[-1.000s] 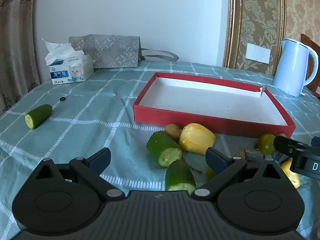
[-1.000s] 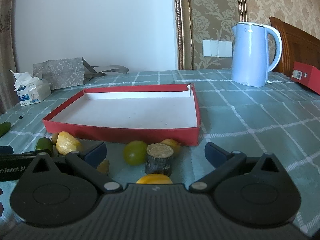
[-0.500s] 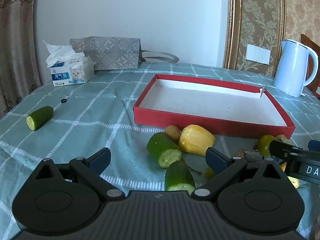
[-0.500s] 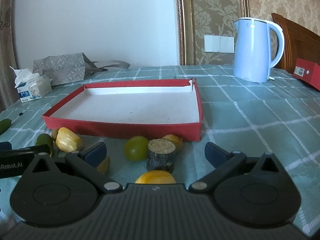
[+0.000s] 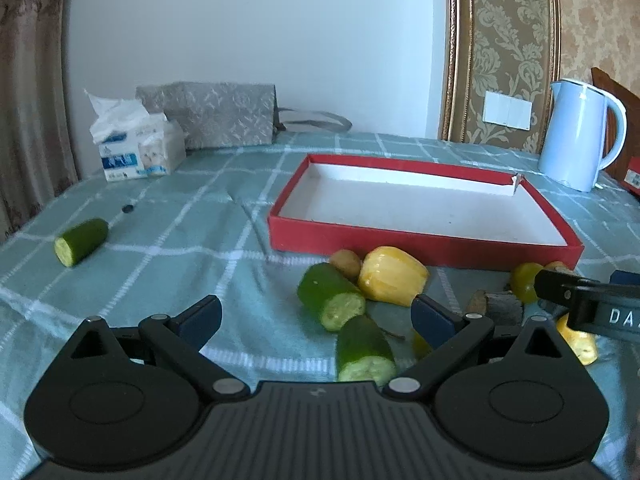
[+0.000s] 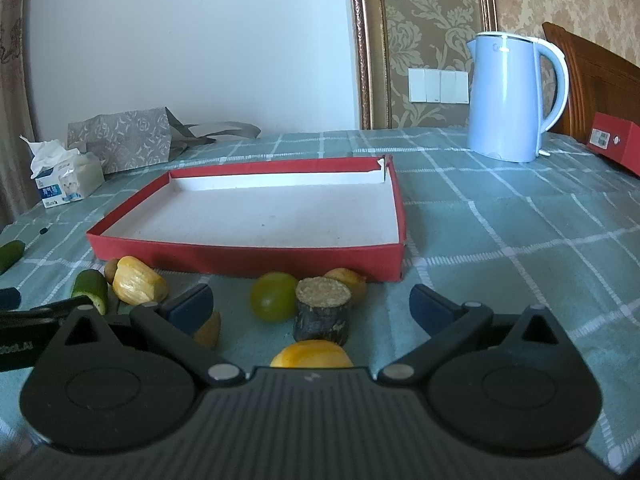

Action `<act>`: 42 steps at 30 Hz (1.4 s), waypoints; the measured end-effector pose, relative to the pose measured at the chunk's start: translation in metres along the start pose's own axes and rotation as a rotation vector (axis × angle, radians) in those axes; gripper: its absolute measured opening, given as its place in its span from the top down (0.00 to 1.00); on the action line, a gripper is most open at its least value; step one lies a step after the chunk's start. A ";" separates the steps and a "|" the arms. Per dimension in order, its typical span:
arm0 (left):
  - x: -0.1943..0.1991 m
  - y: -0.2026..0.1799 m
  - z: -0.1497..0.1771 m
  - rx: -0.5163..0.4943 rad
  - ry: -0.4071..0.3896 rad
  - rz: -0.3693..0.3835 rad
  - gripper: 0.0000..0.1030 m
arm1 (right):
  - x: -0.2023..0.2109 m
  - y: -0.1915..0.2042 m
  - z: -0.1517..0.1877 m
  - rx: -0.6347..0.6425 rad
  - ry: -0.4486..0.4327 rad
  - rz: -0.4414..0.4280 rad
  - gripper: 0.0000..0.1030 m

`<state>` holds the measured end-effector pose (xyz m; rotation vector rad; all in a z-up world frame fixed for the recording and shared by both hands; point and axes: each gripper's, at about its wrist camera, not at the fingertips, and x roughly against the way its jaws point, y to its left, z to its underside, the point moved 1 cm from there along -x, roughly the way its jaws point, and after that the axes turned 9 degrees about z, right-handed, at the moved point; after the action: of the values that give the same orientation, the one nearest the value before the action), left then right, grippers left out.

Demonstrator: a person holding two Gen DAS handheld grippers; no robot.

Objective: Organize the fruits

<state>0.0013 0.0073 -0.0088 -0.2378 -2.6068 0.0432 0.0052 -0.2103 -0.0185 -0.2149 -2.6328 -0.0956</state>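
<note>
Both tongs wide apart, holding nothing. Left gripper (image 5: 316, 316) low over two cucumber pieces (image 5: 332, 296), near a yellow fruit (image 5: 392, 276). Right gripper (image 6: 310, 306) around a green fruit (image 6: 274, 296) and dark stump (image 6: 323, 314). Red tray (image 6: 248, 258) just behind.

Counts: 3 cucumber pieces (image 5: 330, 297) (image 5: 365, 349) (image 5: 81, 235), 1 red tray (image 5: 420, 246), 1 kettle (image 6: 508, 96), 1 tissue pack (image 5: 136, 148), 1 green lime (image 6: 273, 297), 1 dark log-like stub (image 6: 322, 314), 1 kiwi (image 5: 345, 261), 2 tongs (image 5: 316, 316) (image 6: 311, 308).
</note>
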 end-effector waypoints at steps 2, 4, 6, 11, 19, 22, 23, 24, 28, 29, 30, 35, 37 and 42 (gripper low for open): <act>0.000 0.002 0.001 0.001 0.007 -0.001 0.01 | -0.001 0.000 0.000 -0.002 0.004 -0.007 0.00; -0.002 0.006 0.002 0.027 0.021 0.009 0.01 | -0.001 0.001 0.000 0.004 0.006 -0.011 0.00; -0.003 0.009 0.003 0.050 0.019 0.019 0.01 | -0.001 0.001 0.000 0.010 0.003 -0.007 0.00; -0.004 0.012 0.004 0.052 0.027 0.020 0.01 | -0.001 0.001 0.000 0.007 0.010 -0.012 0.00; 0.002 0.001 0.014 -0.043 0.034 0.067 0.01 | -0.002 -0.002 0.000 -0.004 0.010 -0.010 0.00; 0.007 0.005 0.017 -0.052 0.020 0.069 0.01 | -0.002 -0.002 0.000 -0.005 0.010 -0.013 0.00; 0.009 0.007 0.018 -0.055 0.015 0.070 0.01 | -0.002 -0.001 0.000 -0.004 0.009 -0.013 0.00; 0.009 0.008 0.017 -0.057 0.014 0.070 0.01 | -0.002 -0.002 0.000 -0.004 0.010 -0.013 0.00; 0.008 0.011 0.016 -0.040 0.026 0.087 0.01 | -0.002 -0.001 0.000 -0.003 0.020 -0.021 0.00; 0.007 0.011 0.016 -0.036 0.029 0.091 0.01 | -0.002 0.000 0.000 -0.002 0.020 -0.021 0.00; 0.007 0.011 0.017 -0.033 0.028 0.098 0.01 | -0.002 0.000 0.000 -0.002 0.019 -0.020 0.00; 0.001 0.006 0.017 -0.015 0.050 0.089 0.01 | -0.003 -0.001 0.001 -0.011 0.026 -0.026 0.00; -0.003 0.005 0.016 -0.007 0.057 0.078 0.01 | -0.003 -0.001 0.001 -0.006 0.026 -0.026 0.00; -0.011 0.005 0.014 0.007 0.088 0.032 0.01 | -0.002 -0.002 0.001 -0.010 0.027 -0.033 0.00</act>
<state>0.0043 0.0108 -0.0268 -0.2724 -2.5151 0.0519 0.0065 -0.2120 -0.0200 -0.1725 -2.6104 -0.1224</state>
